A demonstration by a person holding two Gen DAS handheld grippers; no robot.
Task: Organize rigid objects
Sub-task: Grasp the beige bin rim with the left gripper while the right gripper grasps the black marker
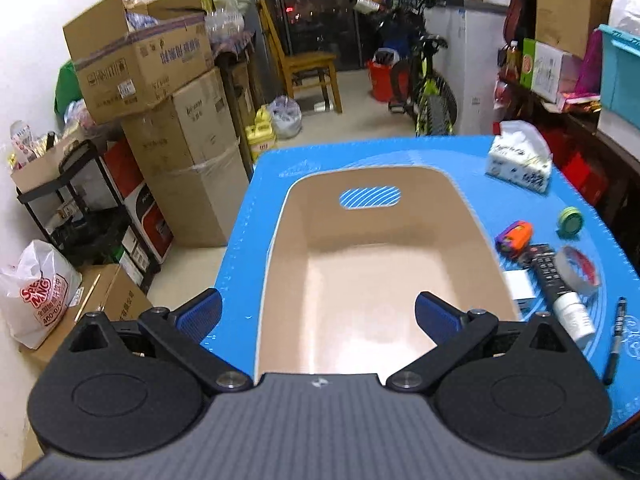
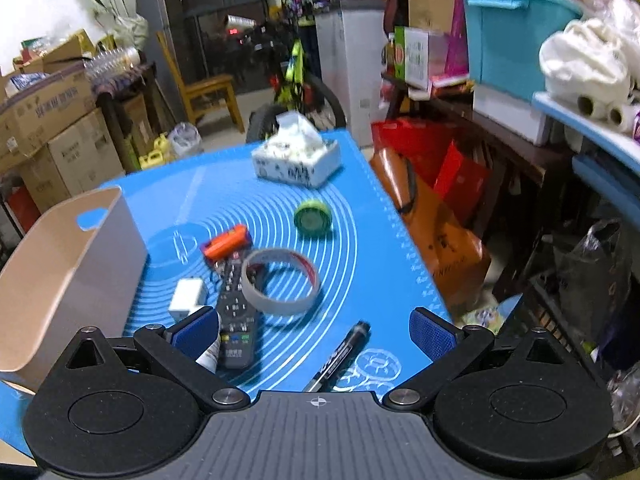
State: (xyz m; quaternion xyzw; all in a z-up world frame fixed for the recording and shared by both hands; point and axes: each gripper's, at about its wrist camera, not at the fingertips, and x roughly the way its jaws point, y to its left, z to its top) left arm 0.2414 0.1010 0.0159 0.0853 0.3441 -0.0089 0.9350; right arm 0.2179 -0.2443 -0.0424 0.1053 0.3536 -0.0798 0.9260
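Claws, two in count, both with blue pads spread wide apart and nothing between them. Left claw (image 1: 318,318) hovers over the near end of one beige bin (image 1: 472,216), which sits on the blue mat (image 1: 248,248) covering the bench; the bin interior shows no contents. Right claw (image 2: 314,334) hovers above the near right part of the mat, to the right of the bin.

Loose items on the mat, near to far, right wrist view:
- one black marker (image 2: 340,354), lying diagonally, nearest the right claw.
- one white bottle (image 2: 210,354), partly hidden behind the left pad, touching the near end of the remote.
- one black remote control (image 2: 237,312), lying lengthwise near to far.
- one white adapter block (image 2: 186,296), just left of the remote, near the bin wall.
- one roll of tape (image 2: 280,282), grey outside and red inside, lying flat, its left edge against the remote.
- one orange and purple toy (image 2: 226,242), at the far end of the remote.
- one green round tape roll (image 2: 313,217), further right, apart from the others.
- one tissue box (image 2: 298,160), white with dark print, at the far edge.
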